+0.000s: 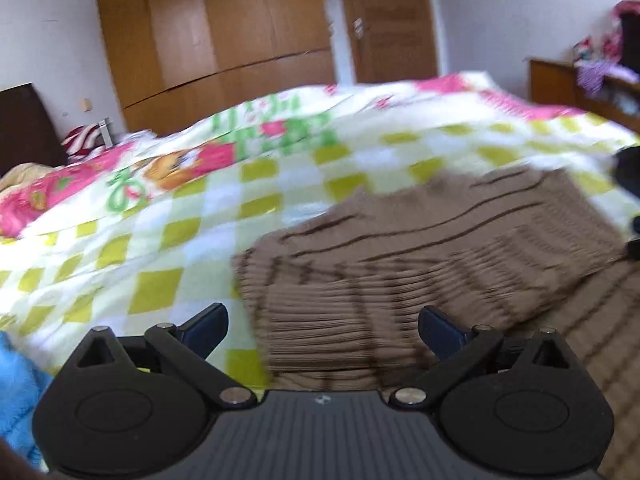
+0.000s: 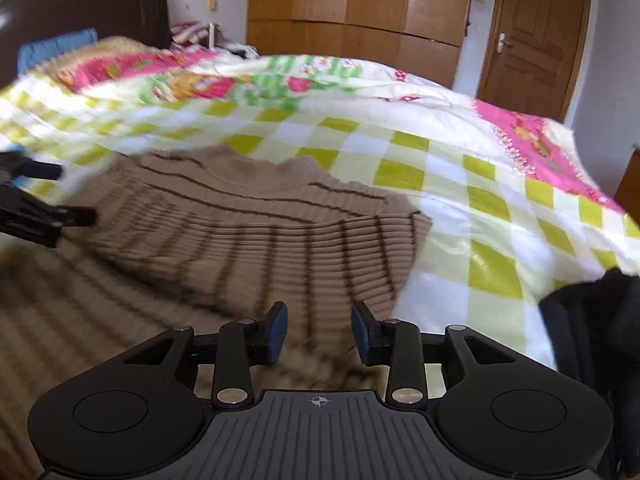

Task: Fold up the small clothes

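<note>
A brown ribbed knit sweater with dark stripes (image 1: 420,248) lies partly folded on the checked bedspread (image 1: 160,240). It also shows in the right wrist view (image 2: 248,224), collar toward the far side. My left gripper (image 1: 322,330) is wide open and empty, just above the sweater's near left edge. My right gripper (image 2: 319,334) is open and empty, above the sweater's near right part. The left gripper also shows at the left edge of the right wrist view (image 2: 60,196). Both views are motion-blurred.
A blue cloth (image 1: 16,392) lies at the near left. A black garment (image 2: 592,328) lies at the right on the bedspread (image 2: 480,200). A dark headboard (image 2: 88,4), wooden wardrobe (image 2: 352,12) and door (image 2: 536,36) stand behind the bed.
</note>
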`<state>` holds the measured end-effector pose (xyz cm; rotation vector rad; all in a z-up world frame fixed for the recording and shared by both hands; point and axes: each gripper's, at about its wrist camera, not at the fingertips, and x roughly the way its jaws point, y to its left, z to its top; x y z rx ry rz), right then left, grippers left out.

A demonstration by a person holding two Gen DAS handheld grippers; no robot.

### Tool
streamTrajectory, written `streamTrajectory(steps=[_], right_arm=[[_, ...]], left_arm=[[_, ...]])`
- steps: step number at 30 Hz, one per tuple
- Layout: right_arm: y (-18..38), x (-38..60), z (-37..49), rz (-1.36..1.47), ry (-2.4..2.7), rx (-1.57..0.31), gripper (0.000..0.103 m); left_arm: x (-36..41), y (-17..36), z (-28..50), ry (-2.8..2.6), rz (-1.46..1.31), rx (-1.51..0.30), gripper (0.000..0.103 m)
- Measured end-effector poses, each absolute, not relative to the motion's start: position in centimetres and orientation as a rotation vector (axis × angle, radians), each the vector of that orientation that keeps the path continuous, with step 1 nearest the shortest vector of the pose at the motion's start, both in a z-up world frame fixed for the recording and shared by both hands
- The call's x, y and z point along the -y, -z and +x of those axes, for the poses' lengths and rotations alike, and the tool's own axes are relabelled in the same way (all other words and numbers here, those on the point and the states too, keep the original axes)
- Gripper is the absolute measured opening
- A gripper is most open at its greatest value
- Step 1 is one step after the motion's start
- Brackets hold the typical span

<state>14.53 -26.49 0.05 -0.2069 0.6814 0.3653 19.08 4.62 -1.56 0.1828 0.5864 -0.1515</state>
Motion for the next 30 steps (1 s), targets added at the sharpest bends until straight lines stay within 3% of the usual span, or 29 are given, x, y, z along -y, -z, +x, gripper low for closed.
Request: streamTrajectory(steps=[7,11,14,22,30], right_arm=[[0.9,22.7,17.3,-0.167,-0.476,-0.620,0.034],[3.4,21.5,19.1,-0.258,-0.506,-0.732,0.034],[2.3,22.2,18.1,-0.259,-0.489,-0.747,0.034],[-1.6,28.6,9.0,-0.216,-0.391,-0.899,0.035],[-0.4,32.6,2.2,-0.044,-0.332,-1.109,0.035]], left_arm=[[-2.4,3.0,21.6,0.204,0.239,-0.618,0.103],[-4.0,4.7,22.2,0.213,0.232,-0.685,0.103],[-5.0,4.1,21.3,0.186,0.184,-0.701,0.103],[-7.7,1.6,12.4,0.181,0.173,-0.802,0.103],[-9.3,2.4,4.1,0.180,0.025,-1.019,0.103]])
